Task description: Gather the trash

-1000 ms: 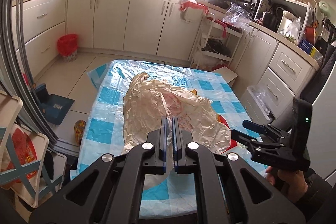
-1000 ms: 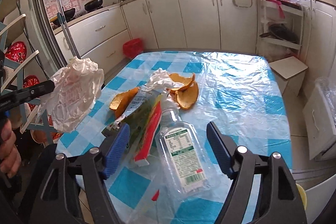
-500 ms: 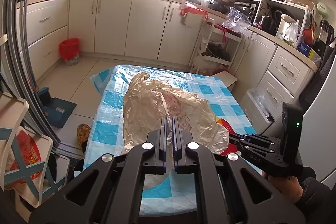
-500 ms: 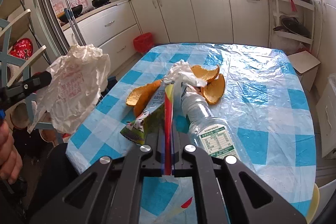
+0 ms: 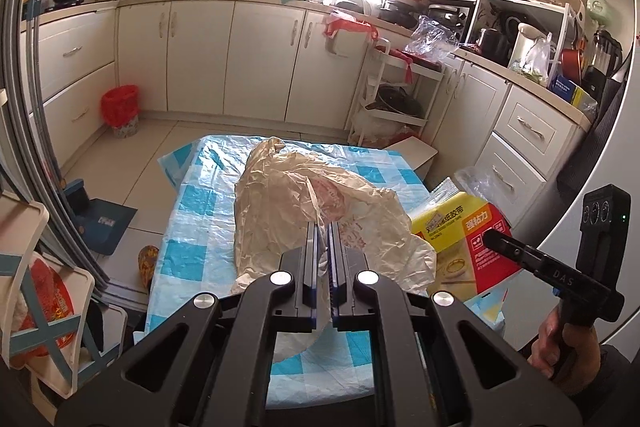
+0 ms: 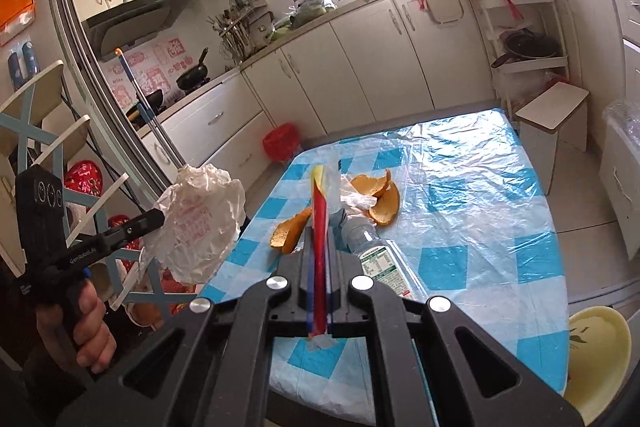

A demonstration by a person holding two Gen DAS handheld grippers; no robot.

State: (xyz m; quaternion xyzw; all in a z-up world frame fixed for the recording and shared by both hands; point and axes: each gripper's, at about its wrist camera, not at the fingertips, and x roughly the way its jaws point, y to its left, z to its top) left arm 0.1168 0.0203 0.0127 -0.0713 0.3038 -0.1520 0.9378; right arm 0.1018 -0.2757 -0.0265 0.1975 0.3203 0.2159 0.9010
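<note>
My left gripper (image 5: 323, 227) is shut on a crumpled white plastic bag (image 5: 304, 211), held up over the near end of the blue checked table (image 5: 200, 195); the bag also shows in the right wrist view (image 6: 200, 223). My right gripper (image 6: 319, 235) is shut on a flat yellow and red snack wrapper (image 6: 319, 211), lifted above the table; the wrapper shows in the left wrist view (image 5: 460, 239) beside the bag. Orange peels (image 6: 378, 193), a white tissue (image 6: 354, 199) and a clear plastic bottle (image 6: 380, 259) lie on the table.
A red waste bin (image 5: 120, 107) stands on the floor by the cabinets. A dustpan (image 5: 100, 219) lies left of the table. A white stool (image 6: 552, 119) stands past the far corner, a yellow stool (image 6: 596, 351) at the near right. Folding chairs (image 6: 48, 155) stand left.
My right gripper closed on the snack wrapper and lifted it off the table, toward the bag. My left gripper kept holding the bag up.
</note>
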